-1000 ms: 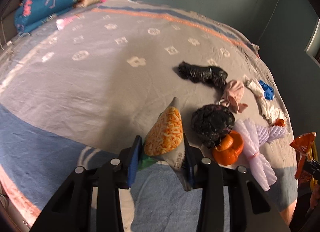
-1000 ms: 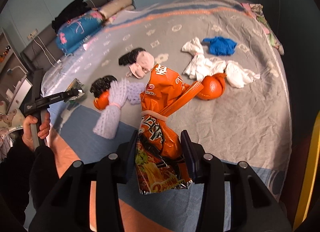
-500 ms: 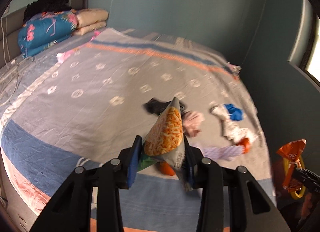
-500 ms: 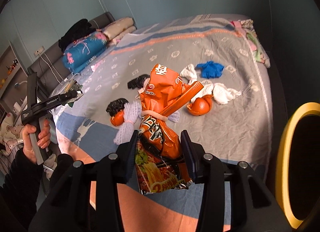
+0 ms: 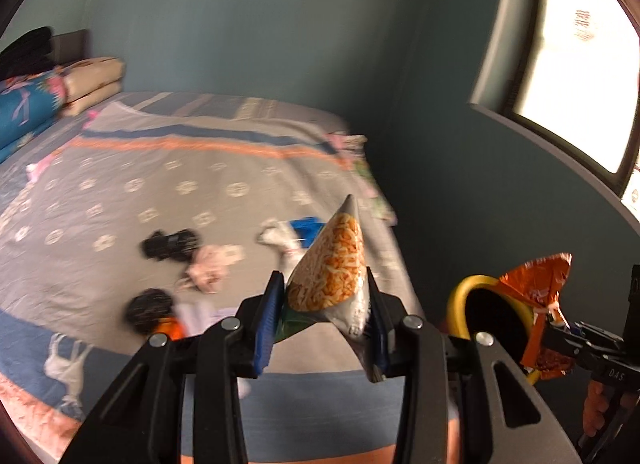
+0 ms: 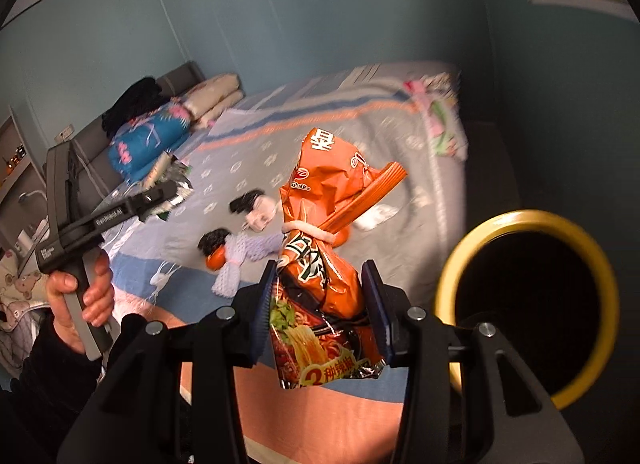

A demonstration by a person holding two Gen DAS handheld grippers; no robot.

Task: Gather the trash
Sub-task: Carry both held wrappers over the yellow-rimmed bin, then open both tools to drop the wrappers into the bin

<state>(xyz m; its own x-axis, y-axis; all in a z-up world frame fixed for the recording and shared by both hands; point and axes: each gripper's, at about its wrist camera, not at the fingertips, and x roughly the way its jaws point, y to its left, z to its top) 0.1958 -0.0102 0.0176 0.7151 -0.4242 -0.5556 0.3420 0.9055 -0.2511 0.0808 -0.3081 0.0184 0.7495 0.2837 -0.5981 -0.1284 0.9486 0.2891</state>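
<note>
Right wrist view: orange noodle packet now hanging just beside yellow-rimmed bin, swinging away from bed compared with second ago; drop likely next. Right gripper clamping packet, held level, pointing bedward. Left gripper pinching yellow noodle wrapper, turning toward bin too, trailing behind. Other litter remaining on bed.

Bin interior black; bed litter motion-blurred beyond telling.
</note>
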